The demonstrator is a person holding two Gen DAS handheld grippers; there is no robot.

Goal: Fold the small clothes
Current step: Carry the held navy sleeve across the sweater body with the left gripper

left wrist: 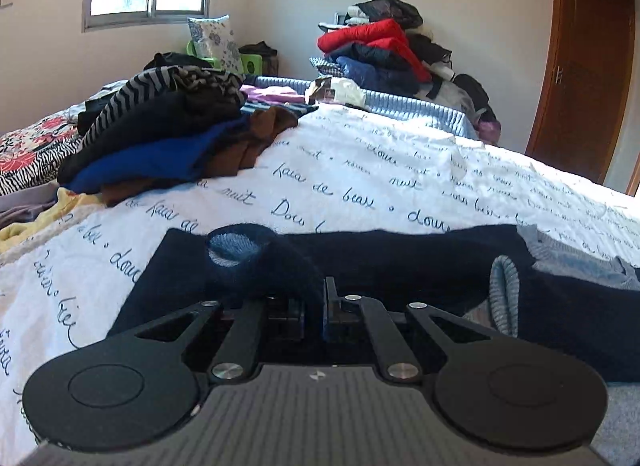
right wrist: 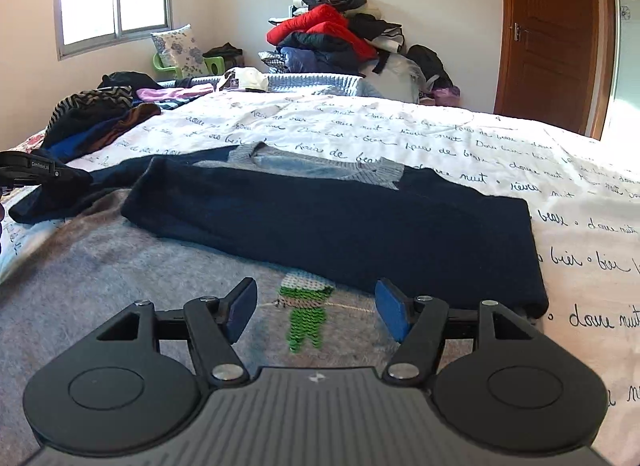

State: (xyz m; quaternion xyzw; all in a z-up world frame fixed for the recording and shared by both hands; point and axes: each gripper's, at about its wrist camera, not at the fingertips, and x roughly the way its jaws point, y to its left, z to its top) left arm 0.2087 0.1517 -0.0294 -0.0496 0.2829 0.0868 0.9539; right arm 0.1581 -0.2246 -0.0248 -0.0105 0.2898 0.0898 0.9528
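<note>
The left gripper has its jaws pinched on a tubular navy sleeve of the fuzzy grey-and-navy knit sweater on the script-printed white bedspread. Only the right view shows the right gripper, jaws wide, over a green stitched figure.

Sweater on bed, clothes pile behind-left

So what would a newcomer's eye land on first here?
Probably the navy sleeve pinched in the left gripper, right in front of its camera. Next, the green knitted figure on the grey sweater, between the open right gripper's fingers. Then the red jacket atop the far clothes pile.
</note>
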